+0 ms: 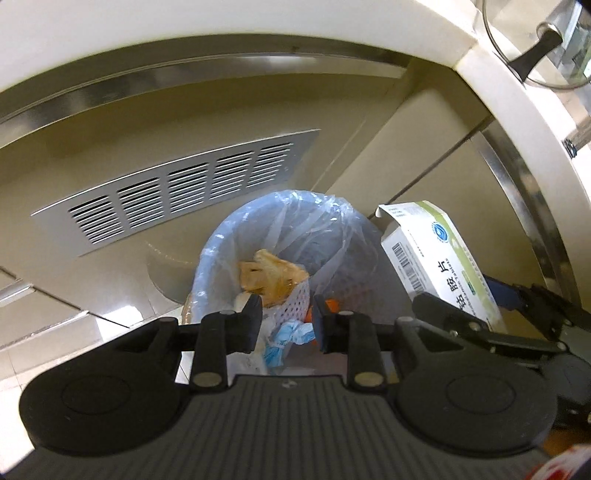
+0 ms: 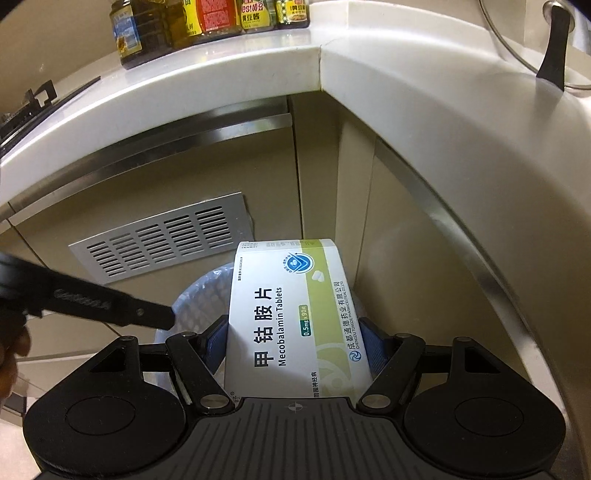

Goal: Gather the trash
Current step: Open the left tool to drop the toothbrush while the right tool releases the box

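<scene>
A white perforated trash bin (image 1: 295, 236) lined with a clear blue bag stands on the floor below the counter; it holds brownish scraps and a blue mask. My left gripper (image 1: 286, 319) hovers right above it, open and empty. My right gripper (image 2: 291, 343) is shut on a white and green medicine box (image 2: 291, 314), holding it over the bin's right rim (image 2: 199, 291). The box also shows in the left wrist view (image 1: 439, 258), with the right gripper behind it.
A metal vent grille (image 1: 177, 188) sits in the cabinet panel behind the bin. The white countertop (image 2: 369, 74) curves overhead, with sauce jars (image 2: 207, 22), a glass pot lid (image 2: 554, 44) and a stove edge (image 2: 33, 99) on it.
</scene>
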Available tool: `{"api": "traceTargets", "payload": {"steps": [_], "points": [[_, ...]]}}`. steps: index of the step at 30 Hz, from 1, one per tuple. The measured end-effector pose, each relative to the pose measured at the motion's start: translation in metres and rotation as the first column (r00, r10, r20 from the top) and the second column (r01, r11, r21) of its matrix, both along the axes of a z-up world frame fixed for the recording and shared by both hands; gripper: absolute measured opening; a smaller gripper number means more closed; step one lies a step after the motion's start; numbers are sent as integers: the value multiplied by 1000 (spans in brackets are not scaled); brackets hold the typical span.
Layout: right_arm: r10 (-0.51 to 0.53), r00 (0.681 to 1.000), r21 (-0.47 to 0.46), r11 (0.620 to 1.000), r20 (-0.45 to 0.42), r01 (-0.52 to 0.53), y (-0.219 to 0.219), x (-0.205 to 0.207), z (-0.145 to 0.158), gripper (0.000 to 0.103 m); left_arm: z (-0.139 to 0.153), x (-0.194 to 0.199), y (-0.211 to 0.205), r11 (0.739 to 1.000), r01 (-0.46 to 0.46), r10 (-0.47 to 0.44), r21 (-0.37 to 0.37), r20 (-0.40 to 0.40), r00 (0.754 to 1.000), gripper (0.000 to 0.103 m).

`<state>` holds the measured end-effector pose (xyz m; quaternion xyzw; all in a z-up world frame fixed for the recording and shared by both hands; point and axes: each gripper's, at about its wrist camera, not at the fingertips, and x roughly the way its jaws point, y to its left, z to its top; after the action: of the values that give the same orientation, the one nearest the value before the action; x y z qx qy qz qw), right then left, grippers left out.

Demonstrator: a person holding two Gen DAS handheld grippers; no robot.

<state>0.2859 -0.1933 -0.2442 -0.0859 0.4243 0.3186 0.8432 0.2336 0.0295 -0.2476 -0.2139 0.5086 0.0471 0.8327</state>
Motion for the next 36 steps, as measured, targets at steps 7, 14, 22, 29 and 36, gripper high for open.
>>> {"api": "traceTargets", "payload": {"steps": [7, 14, 22, 29, 36], "points": [[24, 1000, 0, 1000, -15, -24, 10, 4, -9, 72, 4, -12, 12, 999, -31, 31, 19, 5, 1000, 25], [34, 999, 4, 999, -28, -34, 11, 2, -15, 72, 5, -17, 12, 999, -36, 36, 23, -3, 999, 25], [36, 999, 12, 999, -29, -36, 13, 5, -17, 72, -1, -15, 14, 999, -37, 37, 22, -7, 999, 25], [36, 999, 47, 998, -13, -36, 15, 6, -21, 73, -4, -16, 14, 998, -47, 47, 30, -12, 999, 25], [36, 999, 22, 999, -36, -35, 10, 3, -20, 73, -3, -15, 8, 998, -47, 48, 42, -16, 999, 25]]}}
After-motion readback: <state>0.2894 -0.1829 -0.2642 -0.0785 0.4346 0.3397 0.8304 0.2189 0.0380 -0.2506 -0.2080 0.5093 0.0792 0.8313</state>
